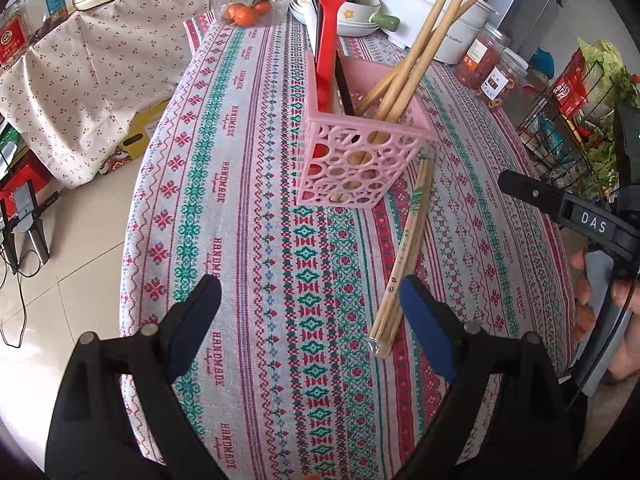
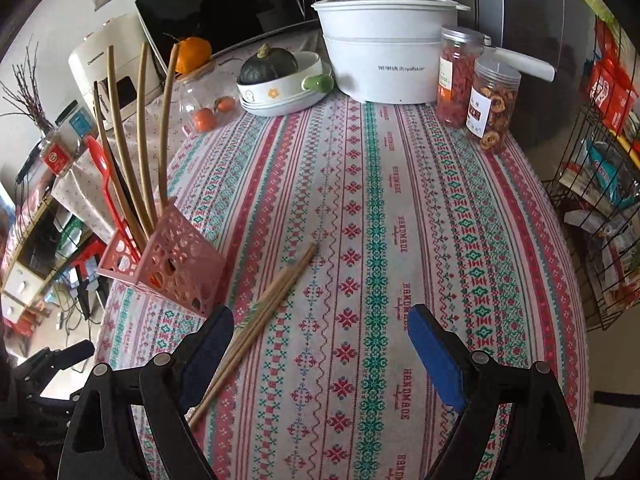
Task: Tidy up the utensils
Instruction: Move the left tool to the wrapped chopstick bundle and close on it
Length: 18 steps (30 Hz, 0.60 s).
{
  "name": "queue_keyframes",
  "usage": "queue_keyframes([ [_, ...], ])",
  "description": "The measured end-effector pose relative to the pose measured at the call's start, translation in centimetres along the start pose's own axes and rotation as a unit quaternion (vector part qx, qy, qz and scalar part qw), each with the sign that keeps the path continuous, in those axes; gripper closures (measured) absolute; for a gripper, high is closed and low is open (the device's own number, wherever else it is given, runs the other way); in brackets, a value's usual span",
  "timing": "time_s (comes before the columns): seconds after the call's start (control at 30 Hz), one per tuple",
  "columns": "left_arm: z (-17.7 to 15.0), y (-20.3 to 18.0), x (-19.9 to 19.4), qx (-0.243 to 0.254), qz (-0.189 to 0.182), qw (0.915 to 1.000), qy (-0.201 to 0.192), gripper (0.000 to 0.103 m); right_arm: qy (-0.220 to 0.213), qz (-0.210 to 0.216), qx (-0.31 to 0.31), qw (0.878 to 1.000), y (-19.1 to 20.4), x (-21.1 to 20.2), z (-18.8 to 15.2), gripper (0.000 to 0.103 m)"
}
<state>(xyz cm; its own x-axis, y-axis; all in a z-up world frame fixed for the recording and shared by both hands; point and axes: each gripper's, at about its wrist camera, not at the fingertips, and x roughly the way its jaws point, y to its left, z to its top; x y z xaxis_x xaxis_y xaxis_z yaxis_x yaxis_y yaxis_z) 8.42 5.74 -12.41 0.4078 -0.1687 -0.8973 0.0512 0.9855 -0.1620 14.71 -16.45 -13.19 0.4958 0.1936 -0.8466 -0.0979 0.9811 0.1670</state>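
Observation:
A pink openwork utensil holder (image 1: 356, 152) stands on the patterned tablecloth (image 1: 248, 240). It holds a red spoon (image 1: 332, 12), a dark utensil and several long wooden chopsticks (image 1: 432, 36). A bundle of chopsticks (image 1: 404, 256) lies flat on the cloth in front of the holder, just left of my left gripper's right finger. My left gripper (image 1: 310, 294) is open and empty above the cloth. In the right wrist view the holder (image 2: 176, 264) is at the left and the loose chopsticks (image 2: 264, 316) lie beside my open, empty right gripper (image 2: 320, 326). The right gripper also shows in the left wrist view (image 1: 568, 208).
At the table's back stand a white pot (image 2: 384, 48), two jars of dried food (image 2: 476, 88), stacked bowls with a green squash (image 2: 280, 80) and a glass jar with oranges (image 2: 208, 100). A wire rack (image 2: 600, 208) stands to the right. The table edge drops to the floor at the left.

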Motion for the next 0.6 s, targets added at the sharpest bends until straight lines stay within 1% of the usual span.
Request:
queue_keyframes([
  [0.1, 0.0, 0.1, 0.5, -0.005, 0.003, 0.9999, 0.008, 0.012, 0.013, -0.009, -0.017, 1.0, 0.4, 1.8, -0.4, 0.013],
  [0.23, -0.1, 0.0, 0.7, -0.006, 0.003, 0.9999, 0.014, 0.012, 0.024, -0.004, -0.038, 0.999, 1.2, 3.7, -0.7, 0.013],
  [0.5, -0.2, -0.2, 0.9, -0.004, 0.002, 0.9998, 0.02, 0.012, 0.038, -0.015, -0.068, 0.997, 2.7, 6.3, -1.0, 0.013],
  [0.6, -0.2, -0.2, 0.9, -0.005, 0.001, 0.9998, 0.022, 0.012, 0.051, -0.027, -0.082, 0.995, 3.3, 7.5, -1.0, 0.013],
])
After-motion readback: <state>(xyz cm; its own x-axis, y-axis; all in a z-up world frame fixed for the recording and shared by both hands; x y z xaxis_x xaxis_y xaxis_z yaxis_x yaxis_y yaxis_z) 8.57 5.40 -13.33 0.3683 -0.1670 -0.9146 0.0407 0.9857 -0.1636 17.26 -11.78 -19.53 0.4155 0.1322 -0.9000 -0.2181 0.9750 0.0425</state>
